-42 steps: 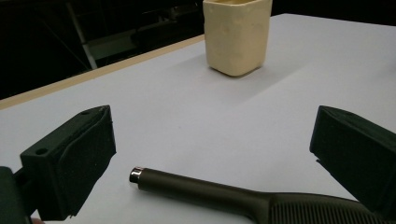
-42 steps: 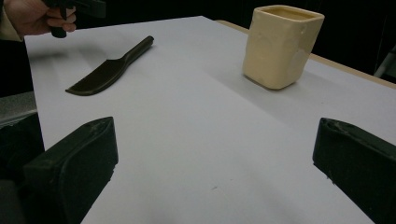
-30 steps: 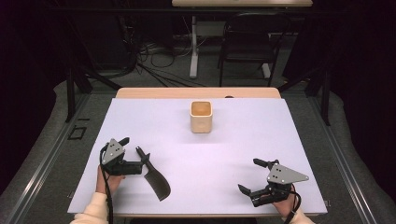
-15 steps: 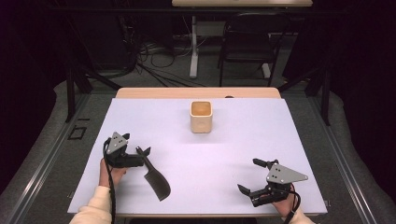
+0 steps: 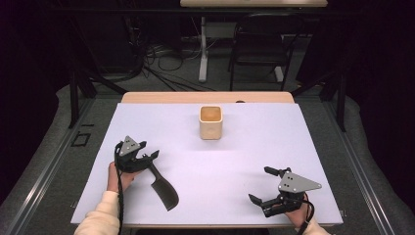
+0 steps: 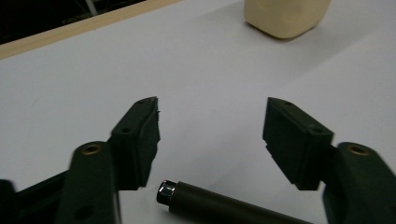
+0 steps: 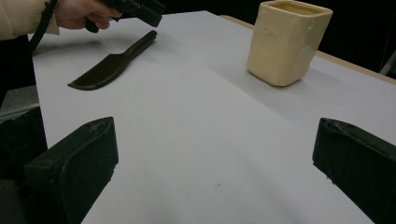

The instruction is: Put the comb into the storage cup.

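knife [image 5: 163,188]: stiff, light, slick | grip handle end | left claw [image 6: 212,135] closing round handle, pads clear | right claw [image 7: 212,163] wide, empty

The left gripper [image 5: 147,157] sits low over the near left part of the table, held in the person's left hand [image 5: 119,175], with a cream sleeve coming in from the bottom edge. Its jaws have just been closing and now stand about half apart, pads not pressing on anything, tips angled toward the middle of the table. The right gripper [image 5: 261,186] is parked near the front right corner, jaws spread wide and pointing left, grey plate on top, with the right hand [image 5: 293,215] tucked behind it.
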`<state>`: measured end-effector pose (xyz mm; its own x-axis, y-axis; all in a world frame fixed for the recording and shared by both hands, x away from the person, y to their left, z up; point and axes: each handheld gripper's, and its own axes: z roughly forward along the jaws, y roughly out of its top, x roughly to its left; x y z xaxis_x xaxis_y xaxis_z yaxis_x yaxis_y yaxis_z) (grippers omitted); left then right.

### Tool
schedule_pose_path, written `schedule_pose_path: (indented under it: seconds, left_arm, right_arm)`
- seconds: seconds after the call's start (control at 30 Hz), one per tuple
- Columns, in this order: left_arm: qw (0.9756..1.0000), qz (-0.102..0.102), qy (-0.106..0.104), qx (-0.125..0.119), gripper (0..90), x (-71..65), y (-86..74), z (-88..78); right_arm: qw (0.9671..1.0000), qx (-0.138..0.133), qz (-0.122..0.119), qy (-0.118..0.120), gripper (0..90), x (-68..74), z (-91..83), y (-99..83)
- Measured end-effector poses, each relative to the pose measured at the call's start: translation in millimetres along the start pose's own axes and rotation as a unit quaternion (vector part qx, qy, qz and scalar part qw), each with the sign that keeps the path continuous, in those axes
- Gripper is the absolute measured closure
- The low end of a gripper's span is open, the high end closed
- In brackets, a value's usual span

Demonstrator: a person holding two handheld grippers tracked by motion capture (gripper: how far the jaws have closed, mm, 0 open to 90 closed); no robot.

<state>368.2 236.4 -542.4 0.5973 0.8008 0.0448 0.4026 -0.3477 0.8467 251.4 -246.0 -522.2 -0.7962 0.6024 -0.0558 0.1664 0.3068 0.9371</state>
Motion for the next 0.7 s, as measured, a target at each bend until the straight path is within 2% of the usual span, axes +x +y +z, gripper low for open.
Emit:
schedule_pose_path:
  seconds: [0.1,0.2,0.33,0.43,0.7]
  left_arm:
    - [0.9999,0.003,-0.008,0.009,59.9,1.9,-1.4,1.2]
    - [0.9996,0.006,-0.018,0.021,73.0,3.0,-3.3,3.1]
    - [0.9992,0.016,-0.006,0.036,85.4,2.1,-4.9,5.7]
    - [0.9990,0.017,0.001,0.040,89.7,2.4,-5.1,6.1]
    - [0.9987,0.015,0.011,0.047,89.9,5.7,-6.5,7.9]
  right_arm:
    - [1.0000,0.000,0.001,0.000,0.0,-0.1,0.0,0.0]
    - [1.0000,0.000,0.001,-0.001,0.0,0.0,0.0,0.0]
    - [1.0000,0.001,0.000,0.001,0.0,0.0,0.1,0.0]
    - [1.0000,0.001,0.000,0.001,0.0,-0.1,0.1,-0.1]
    - [1.0000,0.002,0.000,0.000,0.1,-0.2,0.3,-0.1]
